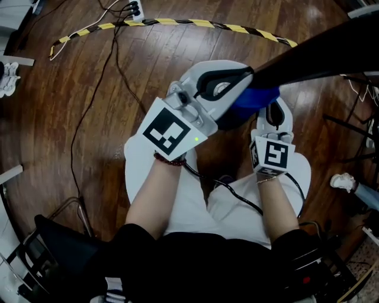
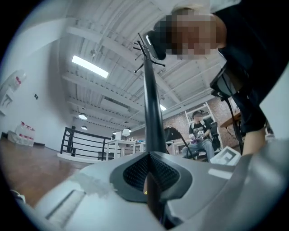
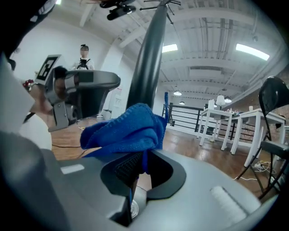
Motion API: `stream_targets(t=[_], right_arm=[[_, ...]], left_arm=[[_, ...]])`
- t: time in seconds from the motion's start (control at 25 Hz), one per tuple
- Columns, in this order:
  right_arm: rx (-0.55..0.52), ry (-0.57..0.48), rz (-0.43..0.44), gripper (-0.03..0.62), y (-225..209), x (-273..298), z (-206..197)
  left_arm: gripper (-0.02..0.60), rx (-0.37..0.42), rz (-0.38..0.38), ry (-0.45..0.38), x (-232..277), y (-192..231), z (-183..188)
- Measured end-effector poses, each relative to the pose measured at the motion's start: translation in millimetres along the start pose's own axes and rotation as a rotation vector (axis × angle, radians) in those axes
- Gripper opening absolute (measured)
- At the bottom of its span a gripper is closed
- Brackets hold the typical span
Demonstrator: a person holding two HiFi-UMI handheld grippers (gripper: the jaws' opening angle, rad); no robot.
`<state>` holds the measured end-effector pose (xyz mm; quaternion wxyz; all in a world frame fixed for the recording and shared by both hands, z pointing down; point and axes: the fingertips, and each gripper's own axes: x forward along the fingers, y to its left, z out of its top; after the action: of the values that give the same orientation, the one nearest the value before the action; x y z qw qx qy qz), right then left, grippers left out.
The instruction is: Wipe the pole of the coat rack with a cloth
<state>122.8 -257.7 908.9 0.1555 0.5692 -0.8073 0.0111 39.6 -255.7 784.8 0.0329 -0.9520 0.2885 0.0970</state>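
Observation:
The coat rack's black pole slants across the head view from the upper right. My left gripper is shut around it; in the left gripper view the pole rises from between the jaws of the left gripper to the hooks at the top. My right gripper is shut on a blue cloth just under the pole. In the right gripper view the cloth bunches above the right gripper against the pole. The left gripper shows to the left.
A yellow-black striped strip, a power strip and cables lie on the wooden floor. A person sits in the background. A black chair, white tables and a railing stand at the right.

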Motion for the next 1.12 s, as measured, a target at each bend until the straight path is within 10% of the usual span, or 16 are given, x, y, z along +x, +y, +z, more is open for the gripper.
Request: stream_targets(t=[0.28, 0.44, 0.6, 1.12], right_arm=[[-0.005, 0.138, -0.005, 0.021, 13, 16, -56], [0.025, 0.232, 0.002, 0.021, 20, 28, -95], [0.023, 0.275, -0.007, 0.02, 22, 34, -112], [-0.041, 0.477, 0.06, 0.02, 22, 72, -199]], left_arm=[[0.006, -0.027, 0.1, -0.065, -8, 26, 9], [0.006, 0.065, 0.117, 0.048, -3, 18, -4], [0.006, -0.032, 0.152, -0.016, -9, 26, 5], [0.006, -0.019, 0.087, 0.025, -9, 3, 9]])
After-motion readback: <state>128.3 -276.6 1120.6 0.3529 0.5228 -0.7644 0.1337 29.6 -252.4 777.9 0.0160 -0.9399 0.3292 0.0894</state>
